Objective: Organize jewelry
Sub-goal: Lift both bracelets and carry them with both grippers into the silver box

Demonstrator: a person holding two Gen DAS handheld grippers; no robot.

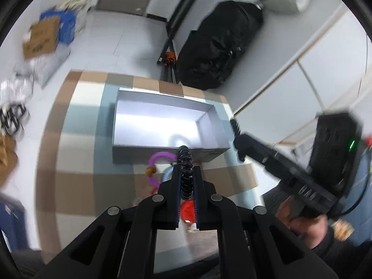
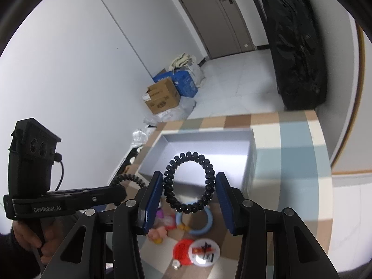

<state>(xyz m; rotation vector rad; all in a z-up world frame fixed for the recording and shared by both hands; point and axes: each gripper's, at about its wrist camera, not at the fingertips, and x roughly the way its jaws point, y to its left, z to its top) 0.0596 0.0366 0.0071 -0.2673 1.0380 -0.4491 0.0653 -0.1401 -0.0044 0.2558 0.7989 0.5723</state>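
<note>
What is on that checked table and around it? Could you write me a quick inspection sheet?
Surface: checked tablecloth.
Job's things: grey box, nothing seen inside; black coil bracelet; second black coil bracelet; blue ring, purple ring.
Clutter: red and white badges.
Grippers: left gripper shut on a bracelet; right gripper holding the other stretched.
Cables: black lead.
Surroundings: cardboard box, black bag, door.
</note>
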